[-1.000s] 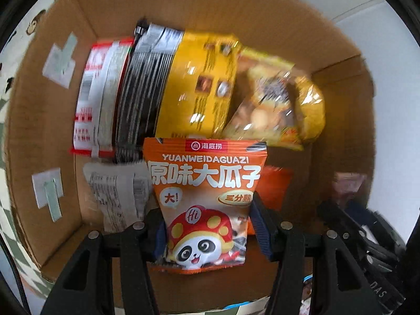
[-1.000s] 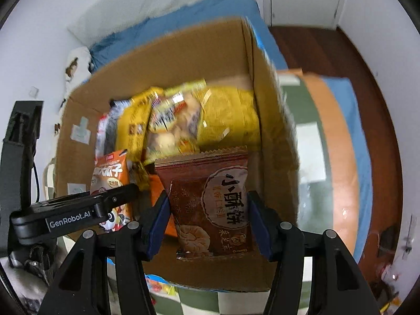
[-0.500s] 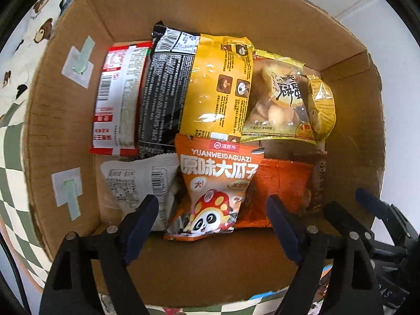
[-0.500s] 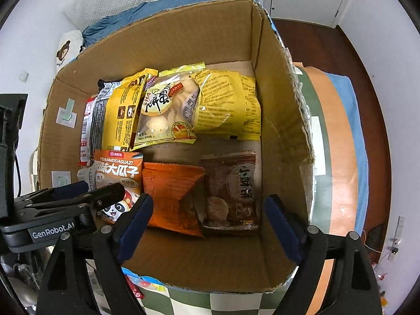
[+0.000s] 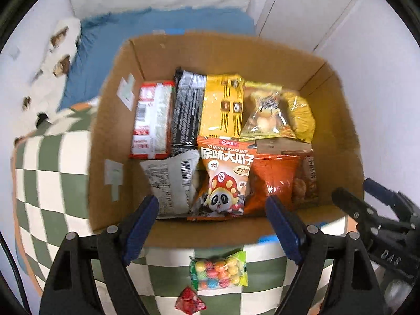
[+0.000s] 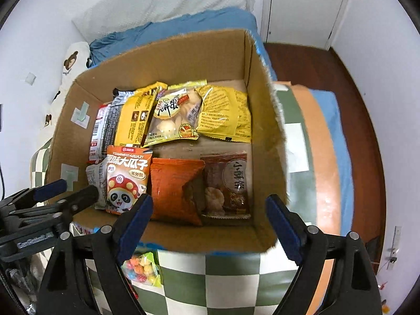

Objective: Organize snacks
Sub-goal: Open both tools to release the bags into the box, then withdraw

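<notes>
Snacks fill a cardboard box [image 5: 115, 120] in the left wrist view, which looks steeply down on it. A panda-printed seed packet [image 5: 223, 178] lies in the near row, between a white packet [image 5: 170, 181] on its left and an orange packet [image 5: 275, 181] on its right; yellow, black and red packs line the far wall. The left gripper [image 5: 211, 225] hangs over the box's near rim, jaws spread wide with nothing between them. Nearer than the box, on the green checked cloth [image 5: 52, 170], lie a bag of coloured candy balls [image 5: 219, 270] and a small red sweet [image 5: 190, 300].

From the right wrist view, a brown biscuit packet [image 6: 227, 183] rests at the near right of the box floor, touching the orange packet. The right gripper [image 6: 208, 225] is likewise wide open and empty above the near rim.

Both placements look finished, so the step in hand is the withdrawal. Next, I judge, a gripper must drop to the candy bag outside the box and close on its crinkly film.
</notes>
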A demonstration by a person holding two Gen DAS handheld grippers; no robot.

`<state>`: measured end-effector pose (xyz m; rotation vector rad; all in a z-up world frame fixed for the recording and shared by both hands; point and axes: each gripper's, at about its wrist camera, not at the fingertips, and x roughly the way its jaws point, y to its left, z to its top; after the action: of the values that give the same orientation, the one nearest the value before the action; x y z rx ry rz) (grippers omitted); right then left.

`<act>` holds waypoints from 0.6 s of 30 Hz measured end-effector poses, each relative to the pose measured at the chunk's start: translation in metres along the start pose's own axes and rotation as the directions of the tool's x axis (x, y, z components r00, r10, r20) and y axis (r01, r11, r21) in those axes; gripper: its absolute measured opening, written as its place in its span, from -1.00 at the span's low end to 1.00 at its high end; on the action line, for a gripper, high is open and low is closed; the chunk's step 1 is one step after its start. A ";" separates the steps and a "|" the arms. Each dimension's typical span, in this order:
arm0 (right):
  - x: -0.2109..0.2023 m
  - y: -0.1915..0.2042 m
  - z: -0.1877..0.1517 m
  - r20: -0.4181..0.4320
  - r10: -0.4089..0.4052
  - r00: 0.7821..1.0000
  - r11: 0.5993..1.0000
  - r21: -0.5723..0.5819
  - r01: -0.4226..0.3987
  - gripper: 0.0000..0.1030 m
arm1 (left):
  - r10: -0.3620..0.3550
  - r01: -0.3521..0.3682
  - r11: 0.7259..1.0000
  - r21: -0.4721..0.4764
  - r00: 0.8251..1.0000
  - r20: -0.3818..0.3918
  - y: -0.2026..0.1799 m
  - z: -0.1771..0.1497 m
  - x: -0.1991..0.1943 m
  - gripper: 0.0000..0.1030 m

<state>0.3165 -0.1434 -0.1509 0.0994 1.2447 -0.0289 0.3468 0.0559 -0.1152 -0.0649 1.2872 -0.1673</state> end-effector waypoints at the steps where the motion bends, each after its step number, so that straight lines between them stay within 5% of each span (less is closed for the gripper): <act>1: -0.006 0.000 -0.003 0.015 -0.001 1.000 1.000 -0.004 0.001 0.74 | 0.010 -0.011 1.000 0.010 1.000 0.030 -0.003 -0.004 -0.007 0.62; 8: -0.060 0.004 -0.035 0.144 -0.015 0.989 0.999 -0.031 0.019 0.74 | 0.046 -0.052 0.998 0.031 0.985 0.169 -0.012 -0.036 -0.053 0.62; 18: -0.129 0.009 -0.091 0.288 -0.013 0.958 0.999 -0.040 0.026 0.74 | 0.054 -0.059 0.998 0.011 0.964 0.261 -0.011 -0.092 -0.100 0.62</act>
<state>0.1904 -0.1302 -0.0567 0.0427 0.9541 -0.0321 0.2306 0.0651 -0.0446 -0.0321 1.0237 -0.1171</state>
